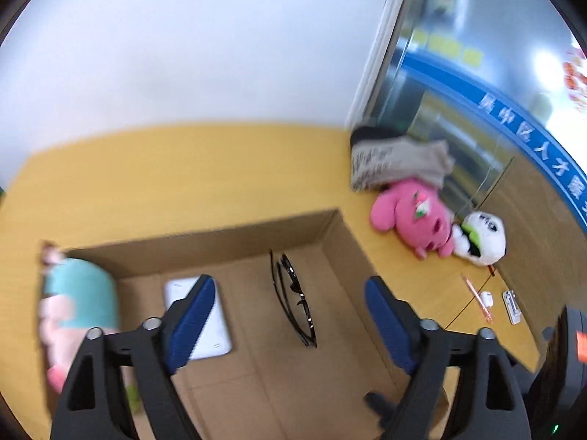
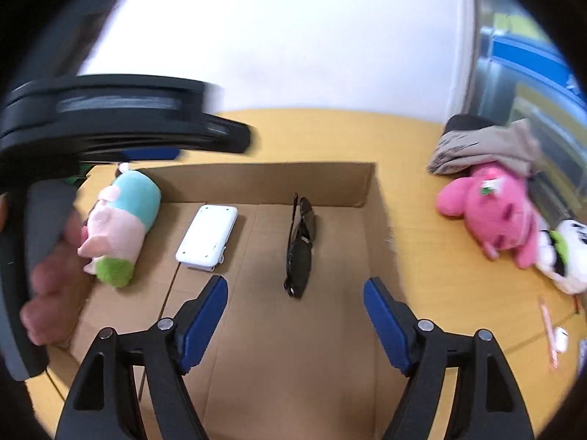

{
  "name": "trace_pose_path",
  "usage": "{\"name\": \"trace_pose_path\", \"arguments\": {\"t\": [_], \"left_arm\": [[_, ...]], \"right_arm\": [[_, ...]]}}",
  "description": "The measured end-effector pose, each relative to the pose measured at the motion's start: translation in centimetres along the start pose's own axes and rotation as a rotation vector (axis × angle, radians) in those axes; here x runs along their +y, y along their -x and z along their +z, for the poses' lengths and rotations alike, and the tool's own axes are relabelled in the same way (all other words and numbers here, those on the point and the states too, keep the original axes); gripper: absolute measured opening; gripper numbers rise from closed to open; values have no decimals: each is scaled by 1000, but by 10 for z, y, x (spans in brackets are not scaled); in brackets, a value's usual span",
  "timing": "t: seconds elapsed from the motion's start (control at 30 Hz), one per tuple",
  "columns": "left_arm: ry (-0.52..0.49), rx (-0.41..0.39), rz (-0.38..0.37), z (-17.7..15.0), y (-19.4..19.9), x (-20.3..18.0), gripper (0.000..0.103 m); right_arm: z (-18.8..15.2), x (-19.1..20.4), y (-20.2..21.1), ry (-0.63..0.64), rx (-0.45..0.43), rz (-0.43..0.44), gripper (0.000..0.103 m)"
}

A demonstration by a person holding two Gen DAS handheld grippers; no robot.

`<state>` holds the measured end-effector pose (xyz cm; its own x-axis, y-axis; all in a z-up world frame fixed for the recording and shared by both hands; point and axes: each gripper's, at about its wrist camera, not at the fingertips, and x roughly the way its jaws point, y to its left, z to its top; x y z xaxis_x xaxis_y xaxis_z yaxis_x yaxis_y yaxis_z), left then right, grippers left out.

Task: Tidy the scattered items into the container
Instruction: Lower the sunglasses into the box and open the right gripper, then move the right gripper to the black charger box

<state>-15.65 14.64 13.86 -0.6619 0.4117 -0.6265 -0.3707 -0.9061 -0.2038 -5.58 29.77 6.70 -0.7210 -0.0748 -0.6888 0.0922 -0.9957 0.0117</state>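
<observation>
Box (image 2: 264, 179), open-topped, on yellow table (image 2: 422, 256): holds plush (image 2: 121, 227) against its left wall, white case (image 2: 207, 236) beside it, sunglasses (image 2: 301, 249) mid-floor, with bare cardboard toward the near edge. Left gripper (image 1: 290, 319) and right gripper (image 2: 295, 315) both hang over the box, jaws wide, nothing between them. Outside the right wall lie pink toy (image 2: 491, 212), panda (image 2: 565, 253) and pen (image 2: 548, 330).

Inside the cardboard box (image 2: 264, 179) on my table (image 2: 422, 256) I see the plush doll (image 2: 121, 227) leftmost, the white case (image 2: 207, 236) beside it, the sunglasses (image 2: 301, 245) rightward, and two plush toys (image 2: 491, 209) lying outside, right of it.
</observation>
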Motion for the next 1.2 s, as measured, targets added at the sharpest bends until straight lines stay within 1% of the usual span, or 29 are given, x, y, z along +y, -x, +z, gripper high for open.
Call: {"name": "trace_pose_path", "arguments": {"t": [0.03, 0.1, 0.17, 0.2, 0.27, 0.33, 0.4, 0.47, 0.6, 0.83, 1.0, 1.2], "left_arm": [[-7, -43, 25, -7, 17, -1, 100], [-22, -143, 93, -26, 60, -5, 103], [-34, -199, 139, -46, 92, -10, 103], [-38, -208, 155, -54, 102, -12, 103], [-40, -213, 186, -73, 122, -17, 103], [-27, -216, 211, -93, 139, -18, 103], [-6, -213, 217, -111, 153, -19, 103], [8, -199, 216, -124, 163, -18, 103], [11, -183, 242, -144, 179, -17, 103], [46, -198, 234, -154, 197, -13, 103], [40, -197, 228, -156, 201, -16, 103], [60, -177, 185, -159, 196, -14, 103]], "right_arm": [[-1, 4, 10, 5, -15, -13, 77], [-2, 3, 30, 3, -44, -23, 77], [-5, 0, 41, -10, -71, -25, 77], [-8, 3, 50, -10, -85, -27, 78], [-13, 18, 68, 7, -102, -22, 78], [-22, 25, 83, 21, -109, -13, 78], [-33, 33, 97, 28, -112, -1, 78], [-42, 38, 106, 38, -118, -1, 78], [-52, 45, 119, 45, -131, 3, 78], [-60, 52, 134, 54, -141, 10, 79], [-62, 52, 137, 50, -144, 8, 79], [-64, 51, 134, 47, -129, 17, 79]]}}
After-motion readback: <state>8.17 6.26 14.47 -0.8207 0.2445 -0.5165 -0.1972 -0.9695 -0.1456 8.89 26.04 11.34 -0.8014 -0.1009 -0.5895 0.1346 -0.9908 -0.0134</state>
